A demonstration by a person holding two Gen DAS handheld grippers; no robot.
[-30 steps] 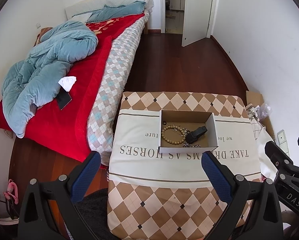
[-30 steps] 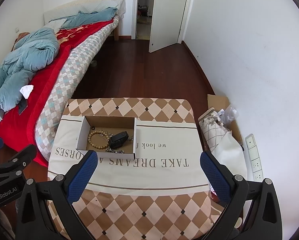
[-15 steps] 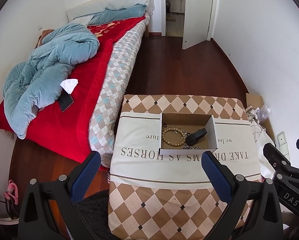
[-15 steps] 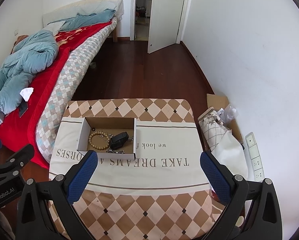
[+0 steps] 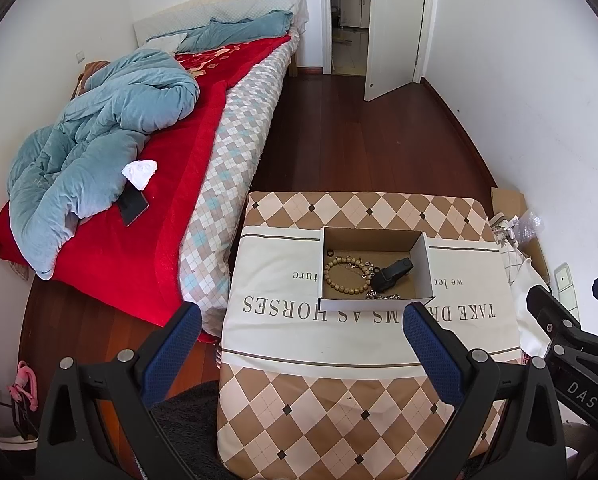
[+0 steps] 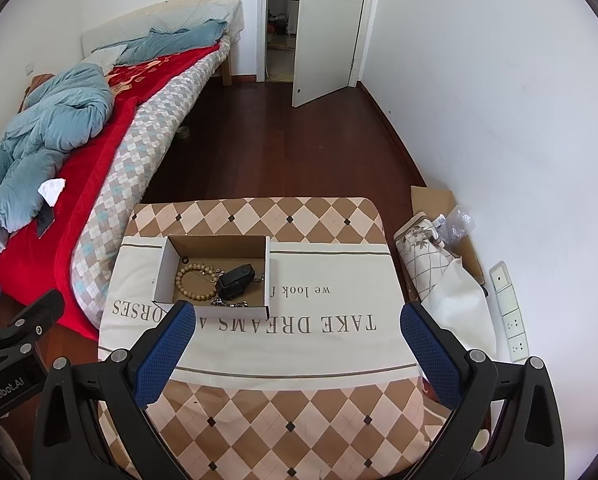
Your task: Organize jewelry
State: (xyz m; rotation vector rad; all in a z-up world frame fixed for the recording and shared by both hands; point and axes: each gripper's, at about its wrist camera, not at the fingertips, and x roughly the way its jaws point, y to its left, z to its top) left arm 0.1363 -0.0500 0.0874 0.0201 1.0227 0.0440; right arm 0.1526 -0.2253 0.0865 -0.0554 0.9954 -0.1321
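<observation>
Both grippers hang above the near edge of the table (image 6: 299, 344), well apart from the work; the left gripper (image 5: 299, 344) has its blue pads spread wide with nothing between them, and the right gripper (image 6: 297, 340) is likewise wide open and empty; nothing is being handled, so I judge this either the approach before the first pick or the pause once all is stowed, since every piece in view already lies inside the box.

The cardboard box (image 6: 161, 276) sits on the cloth-covered table toward its left side, between the far edge and the printed line of lettering, lid off and open upward; inside it a beaded bracelet (image 6: 195, 282) lies flat in a loose ring at the left half; a black watch-like piece (image 6: 235, 282), too small to name surely, lies tilted at the middle, touching or just beside the beads; a silvery chain (image 6: 229, 303) is heaped against the near wall; a small dark ring (image 6: 185, 260) rests near the far left corner.

If sorting goes on, the next move calls for lowering one gripper straight into the box, clearing its upright walls, and pinching a single piece; the chain looks limp and apt to snag the bracelet or slip from the pads; the beads look hard, round and likely to roll under pressure.
</observation>
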